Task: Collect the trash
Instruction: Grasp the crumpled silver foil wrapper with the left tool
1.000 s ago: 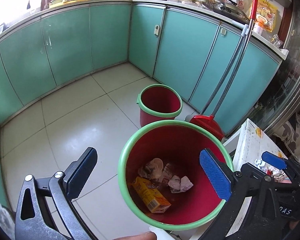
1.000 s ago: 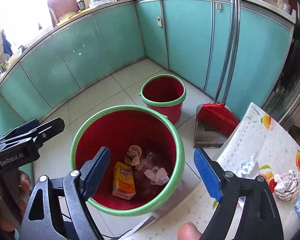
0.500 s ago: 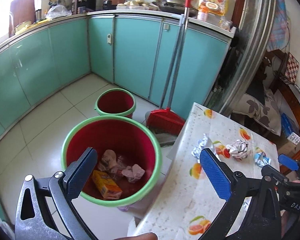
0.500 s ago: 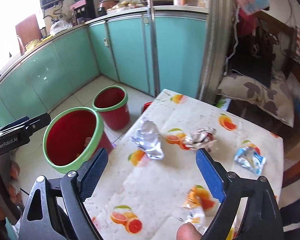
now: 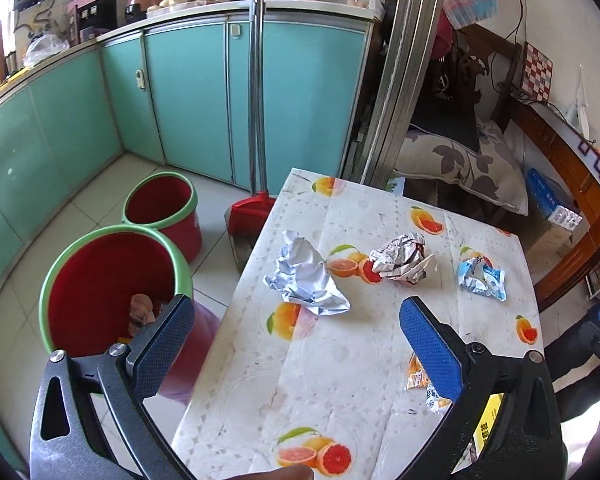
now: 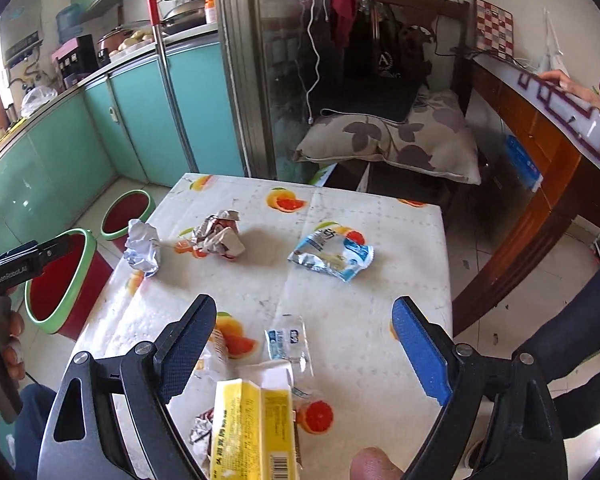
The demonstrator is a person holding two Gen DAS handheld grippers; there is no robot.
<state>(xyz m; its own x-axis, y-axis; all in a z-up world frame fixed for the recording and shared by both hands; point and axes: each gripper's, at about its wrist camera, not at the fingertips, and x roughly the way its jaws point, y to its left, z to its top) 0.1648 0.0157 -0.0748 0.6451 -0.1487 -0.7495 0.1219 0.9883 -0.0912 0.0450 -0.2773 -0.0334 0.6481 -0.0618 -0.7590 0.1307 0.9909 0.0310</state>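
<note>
Black-framed grippers with silver screws, blue textured fingers (image 6: pixel 418 350), and white "GenRobot.AI" lettering (image 6: pixel 11 274).

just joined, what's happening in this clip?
A person with handheld tongs in each hand is clearing trash off a small fruit-print table. Both the left tongs and right tongs are open and empty, above the table. On it lie a crumpled white paper, a foil wad, a blue-white wrapper, a small clear packet and a yellow carton. The red bin beside the table already holds some trash.
</note>
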